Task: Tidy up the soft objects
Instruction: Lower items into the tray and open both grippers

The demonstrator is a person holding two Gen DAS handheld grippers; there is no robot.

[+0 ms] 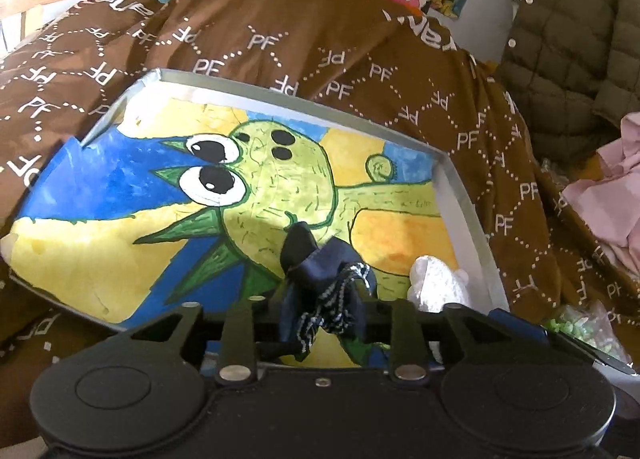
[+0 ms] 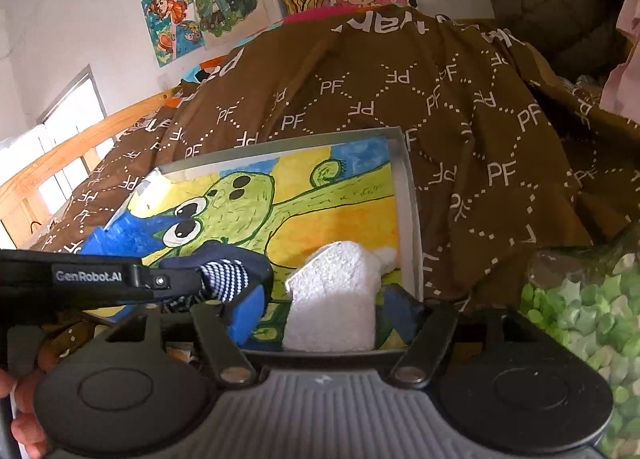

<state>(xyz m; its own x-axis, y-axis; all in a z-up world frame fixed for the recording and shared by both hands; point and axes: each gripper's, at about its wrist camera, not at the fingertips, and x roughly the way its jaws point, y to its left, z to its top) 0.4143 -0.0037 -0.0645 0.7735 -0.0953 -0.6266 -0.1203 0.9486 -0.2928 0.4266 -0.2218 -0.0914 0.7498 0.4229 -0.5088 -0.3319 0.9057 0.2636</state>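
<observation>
A: We have the brown bedspread [image 1: 360, 59] under everything, and on it the shallow box [image 1: 464, 195] with the painted green creature on its floor.

B: Both our soft things are at its near end. The navy sock bundle [image 1: 320, 271] hangs between the left gripper [image 1: 320, 307]'s fingers, and in the right wrist view the white towel roll [image 2: 332, 299] lies on the box floor between the right gripper [image 2: 320, 315]'s blue pads [image 2: 248, 311].

A: Are we gripping either one?

B: The right jaws stand wide, clear of the towel on both sides. The left jaws look parted too, with the bundle slack between them; we cannot be sure it is fully free.

A: Then we judge this a release. Let us spread both pairs wide, then back off gently, so the sock's striped cuff [image 1: 352, 275] doesn't snag and drag
</observation>
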